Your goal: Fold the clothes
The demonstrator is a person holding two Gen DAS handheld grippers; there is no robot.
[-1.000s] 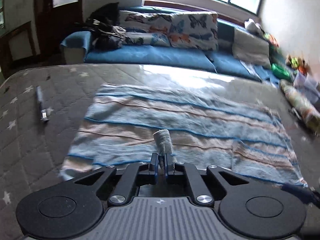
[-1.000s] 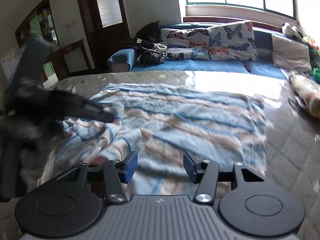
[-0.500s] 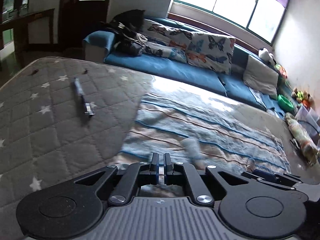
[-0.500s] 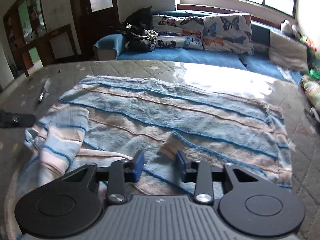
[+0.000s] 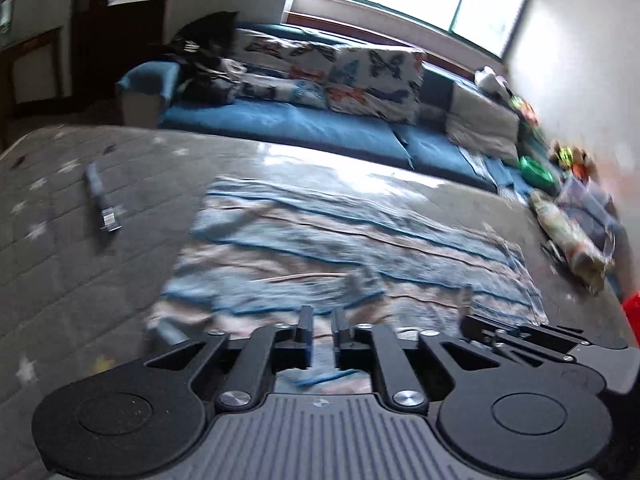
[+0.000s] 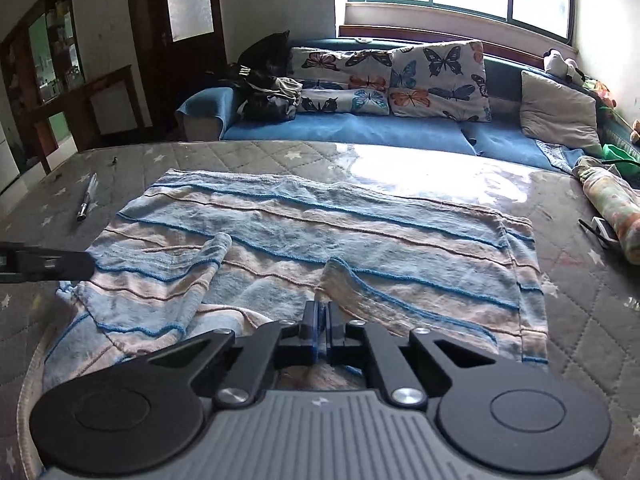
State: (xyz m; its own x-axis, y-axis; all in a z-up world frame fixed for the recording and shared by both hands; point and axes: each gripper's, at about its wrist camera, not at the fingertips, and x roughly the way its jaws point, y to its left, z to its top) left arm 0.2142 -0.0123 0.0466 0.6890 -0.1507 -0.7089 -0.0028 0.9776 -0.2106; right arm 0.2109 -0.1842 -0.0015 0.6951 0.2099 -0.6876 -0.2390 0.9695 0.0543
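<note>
Striped towel (image 6: 320,240) lying spread across the quilted mattress (image 6: 580,300), filling the middle of the right wrist view, with its near-left corner already flopped over on itself at about eight o'clock and a small raised ridge at centre. Right gripper (image 6: 322,316) clamping down at six o'clock on the near hem, jaws fully closed with a pinch of the towel's edge appearing to be caught between them. Left gripper (image 5: 322,328) opening at six o'clock of its own blurred view, jaws parting with only a narrow gap and no cloth visibly caught between them, just hovering over the near hem. Seemingly in the first fold: taking hold of the near edge so as to carry it toward the far edge at twelve o'clock, by the blue sofa (image 6: 360,128). Next move probably calling for the left side settling a fresh pinch on the hem at a matching spot, then lifting both corners evenly. Pen (image 6: 86,200) lying clear at ten o'clock.
</note>
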